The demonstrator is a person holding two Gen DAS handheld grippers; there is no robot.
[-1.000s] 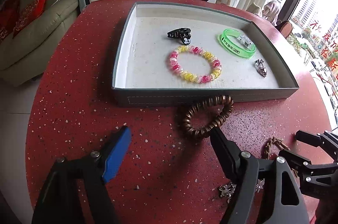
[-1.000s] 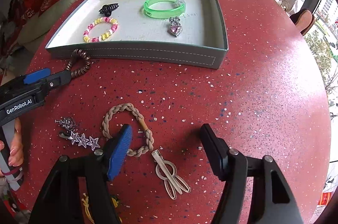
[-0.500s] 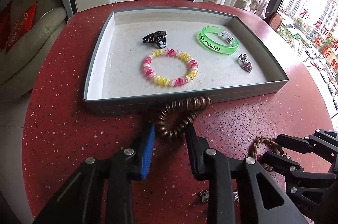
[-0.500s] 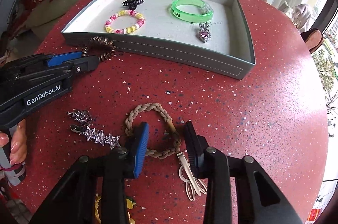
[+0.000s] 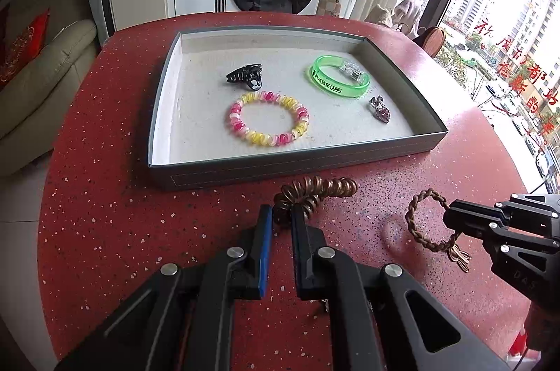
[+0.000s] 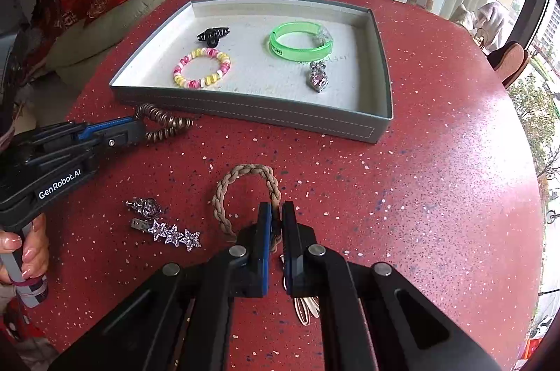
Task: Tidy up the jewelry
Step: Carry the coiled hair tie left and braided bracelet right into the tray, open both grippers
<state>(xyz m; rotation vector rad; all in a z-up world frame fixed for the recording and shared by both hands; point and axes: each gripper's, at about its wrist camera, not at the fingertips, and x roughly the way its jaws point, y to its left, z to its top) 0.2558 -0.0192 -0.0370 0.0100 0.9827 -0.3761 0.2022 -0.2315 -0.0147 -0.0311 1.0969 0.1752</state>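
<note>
A brown spiral hair tie [image 5: 315,192] lies on the red table just in front of the grey tray [image 5: 280,166]. My left gripper [image 5: 281,213] is closing, and its pads squeeze the near end of the coil. To the right, a tan braided bracelet [image 6: 245,182] is pinched at its near side by my shut right gripper [image 6: 276,208] and hangs slightly off the table. The tray holds a black claw clip [image 5: 246,77], a pink-and-yellow spiral bracelet [image 5: 269,119], a green bangle [image 5: 337,80] and a silver heart pendant [image 5: 379,110].
A star hair clip [image 6: 171,234] and a silver charm [image 6: 147,206] lie left of the right gripper. A pale metal clip [image 6: 308,308] shows partly under its fingers. A person's hand [image 6: 24,252] holds the left gripper's handle. The table edge curves off at the right.
Both grippers went from wide open to closed, the left onto the brown spiral tie, the right onto the braided bracelet. The right gripper then rose a little, taking the bracelet with it.
</note>
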